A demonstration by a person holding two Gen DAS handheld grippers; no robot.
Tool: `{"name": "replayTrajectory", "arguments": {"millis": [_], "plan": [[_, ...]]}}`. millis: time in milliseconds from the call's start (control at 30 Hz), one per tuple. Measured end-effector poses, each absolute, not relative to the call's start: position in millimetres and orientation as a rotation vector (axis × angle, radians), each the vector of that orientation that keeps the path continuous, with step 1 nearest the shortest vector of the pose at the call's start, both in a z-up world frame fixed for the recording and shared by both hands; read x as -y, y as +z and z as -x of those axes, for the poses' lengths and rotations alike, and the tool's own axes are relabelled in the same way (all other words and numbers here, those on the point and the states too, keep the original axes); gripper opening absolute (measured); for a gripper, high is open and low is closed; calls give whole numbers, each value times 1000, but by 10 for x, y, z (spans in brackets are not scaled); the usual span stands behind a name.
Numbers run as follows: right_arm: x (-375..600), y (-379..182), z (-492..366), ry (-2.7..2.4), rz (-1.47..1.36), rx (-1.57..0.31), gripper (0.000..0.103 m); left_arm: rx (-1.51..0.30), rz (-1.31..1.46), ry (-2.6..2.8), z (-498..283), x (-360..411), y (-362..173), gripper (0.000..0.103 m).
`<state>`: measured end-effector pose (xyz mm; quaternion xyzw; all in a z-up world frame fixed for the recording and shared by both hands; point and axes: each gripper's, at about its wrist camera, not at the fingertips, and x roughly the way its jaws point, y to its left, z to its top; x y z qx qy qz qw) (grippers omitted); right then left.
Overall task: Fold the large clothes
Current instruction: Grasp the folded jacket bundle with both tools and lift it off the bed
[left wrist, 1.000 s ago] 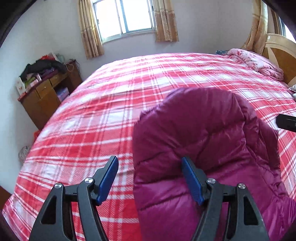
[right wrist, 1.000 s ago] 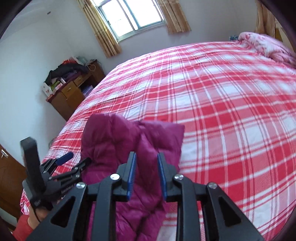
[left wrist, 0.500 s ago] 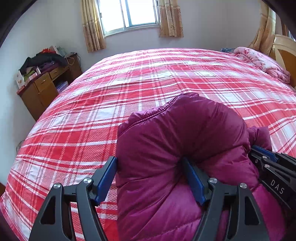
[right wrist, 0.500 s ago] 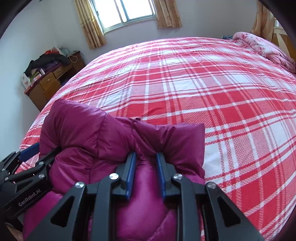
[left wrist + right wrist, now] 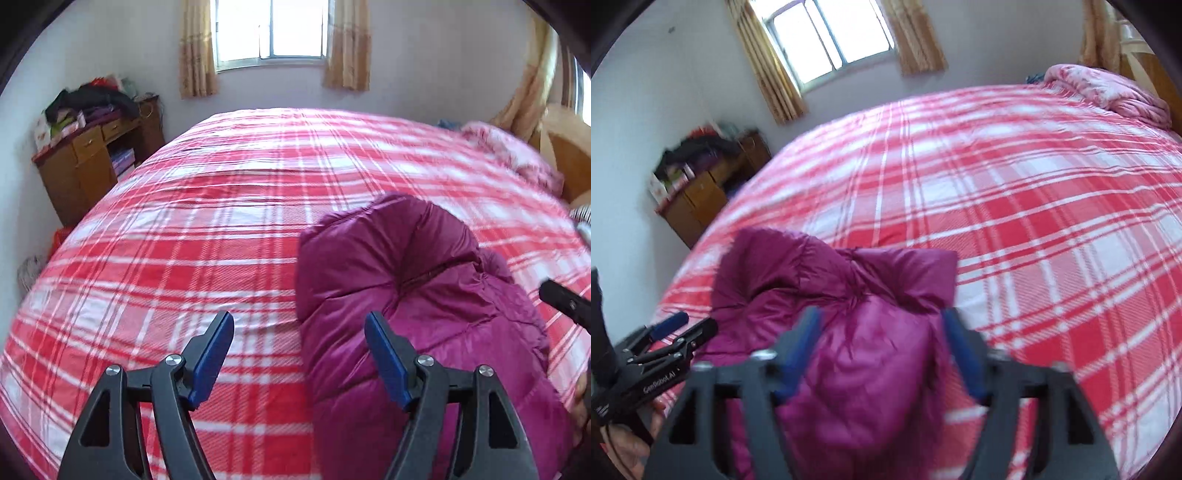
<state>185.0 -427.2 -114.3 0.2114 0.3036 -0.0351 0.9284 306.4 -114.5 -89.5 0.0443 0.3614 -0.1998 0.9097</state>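
**Magenta puffer jacket bunched on a plaid bed, both grippers spread**

Seen through two fisheye wrist cameras in a bedroom. Bunched at the near edge of a bed covered in a red-and-white plaid sheet [image 5: 207,229]: a magenta puffer jacket [image 5: 417,295], quilted, shiny, heaped rather than flat, with a folded-over flap at its far end.

From the left wrist view: left gripper [image 5: 299,354] with blue-padded fingers spread wide and opening further, hovering over the jacket's left edge; left pad above bare sheet, right pad over the padded fabric, nothing pinched. At the right border, a black tip of the right gripper [image 5: 565,306] beside the jacket.

From the right wrist view, blurred: right gripper [image 5: 881,347] with jaws opening, pads wide apart, jacket fabric lying between them but not pressed. At lower left, the left gripper's black frame held in a hand [image 5: 631,454], just beside the jacket.

Further back: a wooden cabinet [image 5: 85,162] piled with clothes against the left wall, a curtained window [image 5: 271,29], a pink quilt [image 5: 1108,92] at the bed's far right corner.
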Motion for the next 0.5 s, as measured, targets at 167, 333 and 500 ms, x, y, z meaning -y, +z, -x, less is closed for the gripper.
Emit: {"name": "replayTrajectory", "arguments": {"millis": [167, 333, 500], "plan": [[4347, -1346, -1754, -7, -558, -692, 93, -878, 166, -524, -3179, 904, -1103, 80], [4284, -1710, -1827, 53, -605, -709, 92, -919, 212, -559, -3106, 1119, -1381, 80], [4112, -1663, -1913, 25, -486, -751, 83, -938, 204, -590, -3147, 1301, -1438, 79]]}}
